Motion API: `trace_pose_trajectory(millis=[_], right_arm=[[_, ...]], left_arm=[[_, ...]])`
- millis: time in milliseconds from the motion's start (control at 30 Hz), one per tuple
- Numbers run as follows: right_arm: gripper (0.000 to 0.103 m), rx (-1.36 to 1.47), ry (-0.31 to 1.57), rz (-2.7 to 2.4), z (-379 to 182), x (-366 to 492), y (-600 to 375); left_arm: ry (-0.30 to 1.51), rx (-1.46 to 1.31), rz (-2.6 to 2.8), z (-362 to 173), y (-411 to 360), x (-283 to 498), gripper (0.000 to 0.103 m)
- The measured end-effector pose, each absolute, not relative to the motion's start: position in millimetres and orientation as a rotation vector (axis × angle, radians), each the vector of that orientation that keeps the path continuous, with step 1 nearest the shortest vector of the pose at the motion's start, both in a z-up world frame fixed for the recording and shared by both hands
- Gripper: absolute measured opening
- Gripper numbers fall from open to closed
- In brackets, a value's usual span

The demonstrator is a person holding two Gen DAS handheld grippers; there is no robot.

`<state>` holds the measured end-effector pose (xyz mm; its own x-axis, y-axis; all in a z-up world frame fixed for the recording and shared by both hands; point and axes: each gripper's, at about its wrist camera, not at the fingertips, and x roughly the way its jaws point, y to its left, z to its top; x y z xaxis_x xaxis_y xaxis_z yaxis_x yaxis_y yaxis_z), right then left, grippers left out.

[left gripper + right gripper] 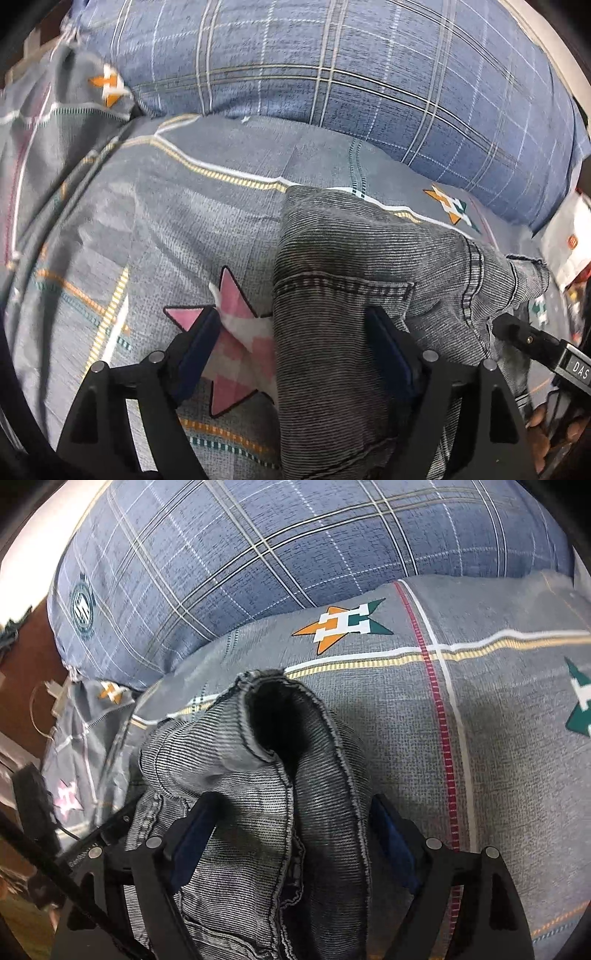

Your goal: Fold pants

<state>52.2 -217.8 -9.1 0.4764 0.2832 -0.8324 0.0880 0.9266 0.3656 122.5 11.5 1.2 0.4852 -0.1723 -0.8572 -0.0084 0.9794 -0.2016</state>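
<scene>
Grey denim pants (343, 280) lie bunched on a grey patterned bedsheet (155, 206). In the left wrist view my left gripper (295, 332) is open, its right finger (388, 347) on the denim near a back pocket seam and its left finger (199, 339) over a pink star print. In the right wrist view my right gripper (291, 823) is open, its jaws wide on either side of a fold of the pants (266, 775) with a dark leg opening (273, 716) ahead. The right gripper also shows at the left wrist view's right edge (517, 332).
A blue plaid pillow (351, 74) lies across the far side of the bed; it also shows in the right wrist view (258, 542). A second grey pillow (55, 110) sits far left. Boxes and clutter (569, 243) stand beyond the bed's right edge. A brown floor (26, 657) lies left.
</scene>
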Motion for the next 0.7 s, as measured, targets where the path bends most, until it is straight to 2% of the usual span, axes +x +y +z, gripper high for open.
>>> trace_pose_trajectory(millis=[33,67,100,167,200,333,700], right_arm=[[0.07,0.38,1.073,0.13,-7.9,51.9,-215.3],[0.068,0.371,1.069,0.133,-6.1,51.0,-212.6],[0.063,0.351,1.062,0.132,-3.4,50.3,-209.8],[0.055,0.323,1.048,0.136,1.2,48.9,-206.3],[0.048,0.326,1.043,0.132,2.2,48.3,-207.5],[0.024,0.347,1.006,0.127,9.4,44.7,-213.2],[0.02,0.355,0.835,0.231,64.5,63.4,-198.1]], left_arm=[[1.05,-0.164,-0.105,3.6,8.5,120.7,0.077],[1.04,-0.158,-0.125,6.2,6.8,118.6,0.06],[1.033,-0.171,-0.171,9.9,4.2,114.9,0.037],[1.001,-0.157,-0.177,17.3,-1.6,107.5,0.03],[0.978,-0.126,-0.183,20.1,-6.5,103.8,0.025],[0.942,-0.138,-0.204,25.4,-4.8,98.6,0.015],[0.798,-0.294,-0.248,73.1,30.5,108.4,0.012]])
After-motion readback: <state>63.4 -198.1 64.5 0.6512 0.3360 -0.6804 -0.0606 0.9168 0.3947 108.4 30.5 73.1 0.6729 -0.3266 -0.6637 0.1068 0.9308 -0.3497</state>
